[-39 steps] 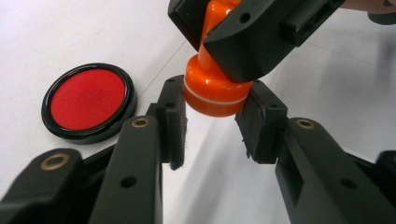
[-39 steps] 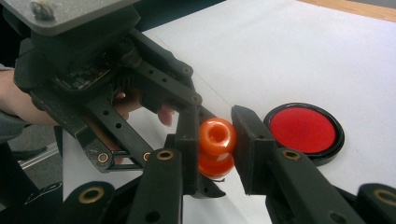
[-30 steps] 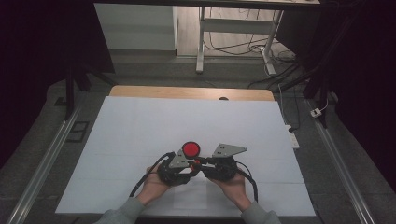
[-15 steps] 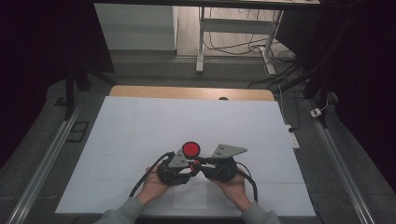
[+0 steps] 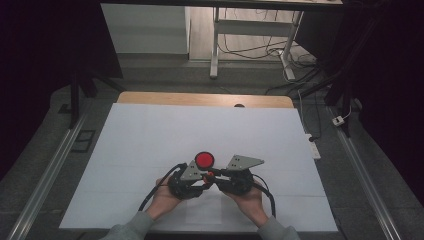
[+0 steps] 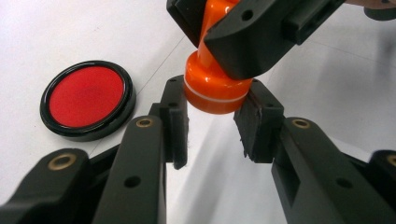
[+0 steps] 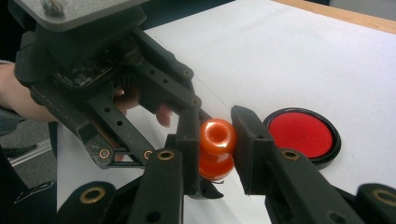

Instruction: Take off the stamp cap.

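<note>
An orange stamp (image 6: 212, 88) with a knob handle hangs just above the white table (image 5: 150, 130) near its front middle. My right gripper (image 7: 217, 140) is shut on the knob (image 7: 217, 135). My left gripper (image 6: 215, 112) faces it, with its pads (image 6: 176, 116) pressed to either side of the stamp's wide base. In the high view the left gripper (image 5: 204, 178) and right gripper (image 5: 216, 174) meet tip to tip, with the stamp (image 5: 210, 174) as a small orange spot between them. A round red ink pad (image 5: 204, 160) in a black case lies just beyond them.
A white sheet covers the table, with a wooden edge (image 5: 200, 99) showing at the far side. Metal rails (image 5: 55, 160) run along both sides. Cables (image 5: 150, 197) trail from each gripper toward the front edge.
</note>
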